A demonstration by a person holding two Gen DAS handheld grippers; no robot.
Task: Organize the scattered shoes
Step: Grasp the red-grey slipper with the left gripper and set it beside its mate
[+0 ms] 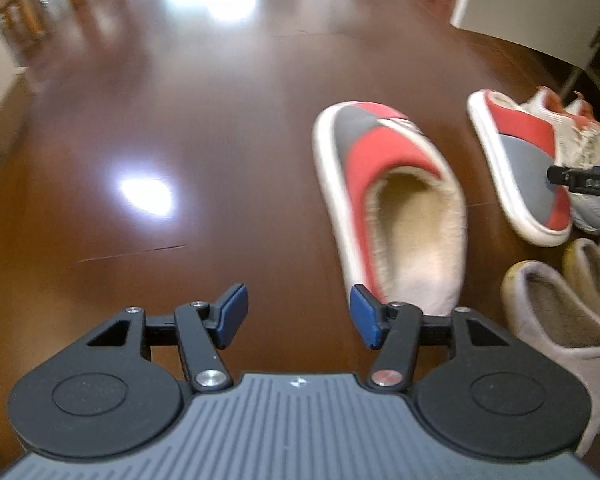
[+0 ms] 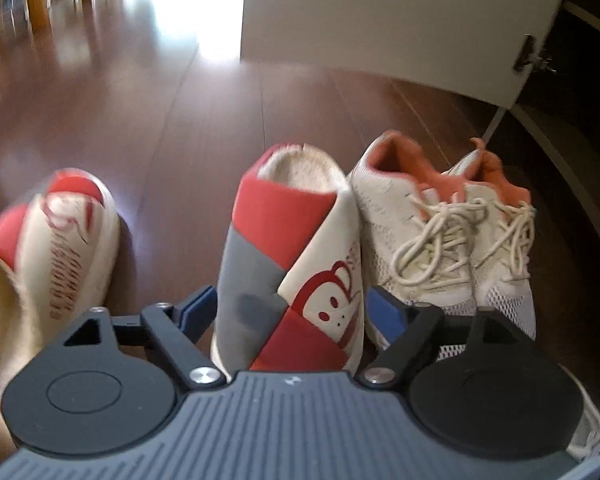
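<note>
Beside the white cupboard door [image 2: 400, 20], the right tool [image 2: 292, 312] straddles a red-and-grey slipper [image 2: 292, 248] with jaws wide, pads clear of it. White sneakers [image 2: 440, 232] touch that slipper nearer the door; its mate [image 1: 388, 196] lies farther out on the floor [image 1: 180, 120], by the left tool [image 1: 298, 316], half-spread and empty.

Floor [image 1: 180, 140]: dark wood, shiny, smooth. Red-grey slipper [image 1: 384, 184]: soft cloth, fuzzy lining. White sneakers [image 2: 452, 236]: mesh cloth, rope laces. Tongs [image 1: 298, 316]: matt black plastic, blue pads [image 1: 232, 312].
</note>
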